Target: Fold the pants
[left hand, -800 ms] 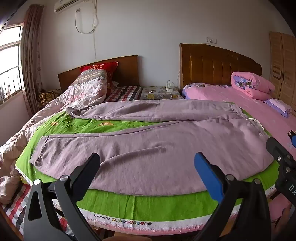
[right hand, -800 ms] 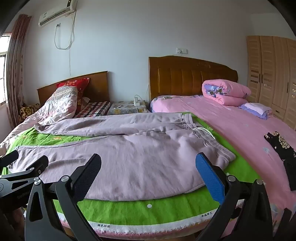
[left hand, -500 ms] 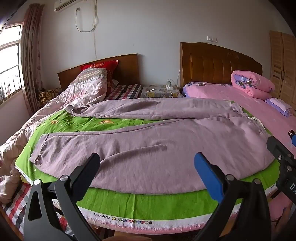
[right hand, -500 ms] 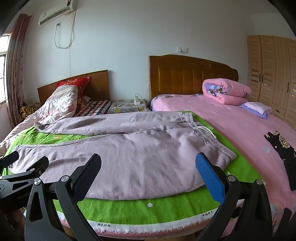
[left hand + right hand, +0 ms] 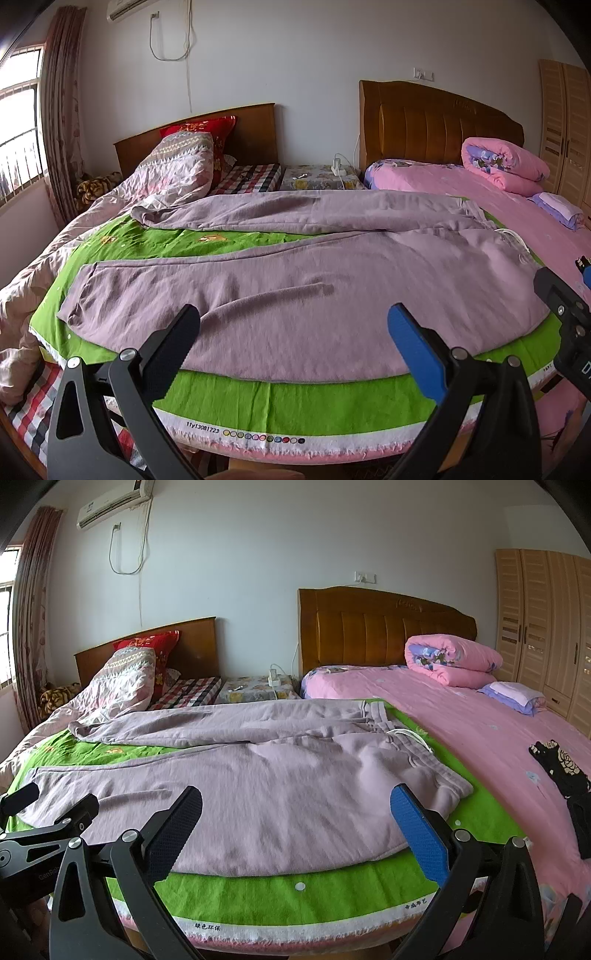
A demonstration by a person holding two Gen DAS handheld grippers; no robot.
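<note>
Mauve pants (image 5: pixel 295 273) (image 5: pixel 258 775) lie spread sideways on a green cloth (image 5: pixel 280 402) (image 5: pixel 303 897) across the bed's foot. Their waistband with a white drawstring (image 5: pixel 410 734) is at the right, and the two legs run left, parted in a V. My left gripper (image 5: pixel 293 338) hangs open above the near leg's lower edge, nothing between its fingers. Over the hip part near the waistband, my right gripper (image 5: pixel 295 819) is open and empty too. Each gripper shows at the edge of the other's view.
Two beds stand side by side with wooden headboards (image 5: pixel 384 627). A rolled pink quilt (image 5: pixel 452 661) and a folded purple cloth (image 5: pixel 513 698) lie on the pink sheet (image 5: pixel 480 738), with a black flowered garment (image 5: pixel 561 771) at right. A rumpled quilt (image 5: pixel 170 170) lies left, a wardrobe (image 5: pixel 543 627) right.
Both views have shifted only slightly; the bed sits a touch lower in the frames. The pants have not moved and both grippers stay open.
</note>
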